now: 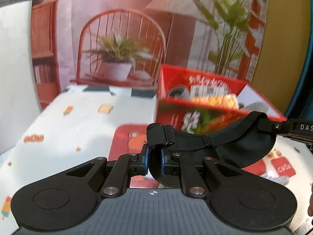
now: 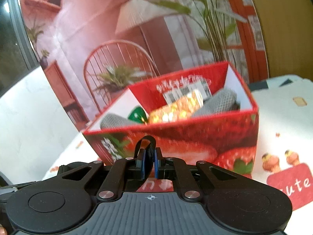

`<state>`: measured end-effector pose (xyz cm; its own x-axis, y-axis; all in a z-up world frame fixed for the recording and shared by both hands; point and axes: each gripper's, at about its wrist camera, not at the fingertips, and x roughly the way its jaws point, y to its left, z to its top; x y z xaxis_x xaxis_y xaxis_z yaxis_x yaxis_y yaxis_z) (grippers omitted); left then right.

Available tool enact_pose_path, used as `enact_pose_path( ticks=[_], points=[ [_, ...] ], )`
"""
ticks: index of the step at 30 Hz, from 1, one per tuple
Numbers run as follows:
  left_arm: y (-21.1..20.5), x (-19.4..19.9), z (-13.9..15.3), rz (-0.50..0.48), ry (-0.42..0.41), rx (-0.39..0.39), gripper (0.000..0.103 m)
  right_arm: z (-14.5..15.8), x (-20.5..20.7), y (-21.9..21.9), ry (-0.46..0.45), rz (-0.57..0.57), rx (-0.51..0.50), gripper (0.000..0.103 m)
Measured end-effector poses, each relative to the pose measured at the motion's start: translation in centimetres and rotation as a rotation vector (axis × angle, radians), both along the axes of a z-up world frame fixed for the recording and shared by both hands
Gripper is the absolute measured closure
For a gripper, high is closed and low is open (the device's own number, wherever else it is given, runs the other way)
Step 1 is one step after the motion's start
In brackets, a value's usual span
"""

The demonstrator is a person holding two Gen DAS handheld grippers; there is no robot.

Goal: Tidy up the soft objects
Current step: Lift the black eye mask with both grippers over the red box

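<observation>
Left wrist view, far left: white tablecloth (image 1: 82, 125) with small printed motifs, bare and open out to its left edge and back to the printed room backdrop (image 1: 121, 39). Centre foreground: left gripper (image 1: 154, 156), jaws pinched shut on the folded strap end of a black eye mask (image 1: 225, 143), held up off the cloth. Mask stretched rightward, slung between both tools, its far end clamped by the right gripper (image 1: 263, 124) entering from the right border. Behind the mask: red strawberry box (image 1: 195, 117), open-topped, near rim just beyond the mask's upper edge; touching or apart cannot be told through blur. Inside the box: grey knitted pieces (image 1: 256, 105) and an orange-yellow packet (image 1: 213, 99). Right of the box, only a narrow strip of cloth before the frame edge. Right wrist view, left side: white wall and backdrop (image 2: 78, 29), a wedge of cloth (image 2: 64, 156) beside the box's left corner. Centre: right gripper (image 2: 149, 164), jaws closed on a black strap loop (image 2: 145, 142) poking up between the blue pads (image 2: 143, 164). Box (image 2: 195, 137) directly ahead, near wall filling the middle, rim above fingertip height; grey knit (image 2: 219, 101) and packet (image 2: 176, 107) visible within. Right: open cloth (image 2: 283, 121) running wide to the table's far edge.
</observation>
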<state>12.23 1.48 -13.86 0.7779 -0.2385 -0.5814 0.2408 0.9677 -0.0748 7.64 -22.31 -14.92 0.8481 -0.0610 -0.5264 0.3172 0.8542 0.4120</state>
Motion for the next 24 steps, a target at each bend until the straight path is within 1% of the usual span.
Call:
enact_pose_path(
  ticks=[4,8,12,17,24],
  points=[
    [-0.7,-0.2,2.7,-0.015,-0.051,-0.008,0.090,2.0,-0.4,-0.6,-0.046,-0.003,-0.020,0.095],
    [-1.8,0.4,5.1,-0.034,-0.092,-0.014,0.091,3.6,-0.3,-1.6,-0.074,-0.015,-0.028,0.095],
    [-3.3,1.5,6.6,-0.053,-0.120,-0.012,0.092,4.7,0.1,-2.6,-0.089,-0.026,-0.042,0.095],
    [-5.2,3.5,7.4,-0.069,-0.136,0.004,0.092,5.5,1.4,-4.3,-0.090,-0.041,-0.066,0.095],
    [-7.3,7.4,7.2,-0.068,-0.102,0.018,0.092,5.4,3.7,-6.8,-0.072,-0.063,-0.081,0.095]
  ],
)
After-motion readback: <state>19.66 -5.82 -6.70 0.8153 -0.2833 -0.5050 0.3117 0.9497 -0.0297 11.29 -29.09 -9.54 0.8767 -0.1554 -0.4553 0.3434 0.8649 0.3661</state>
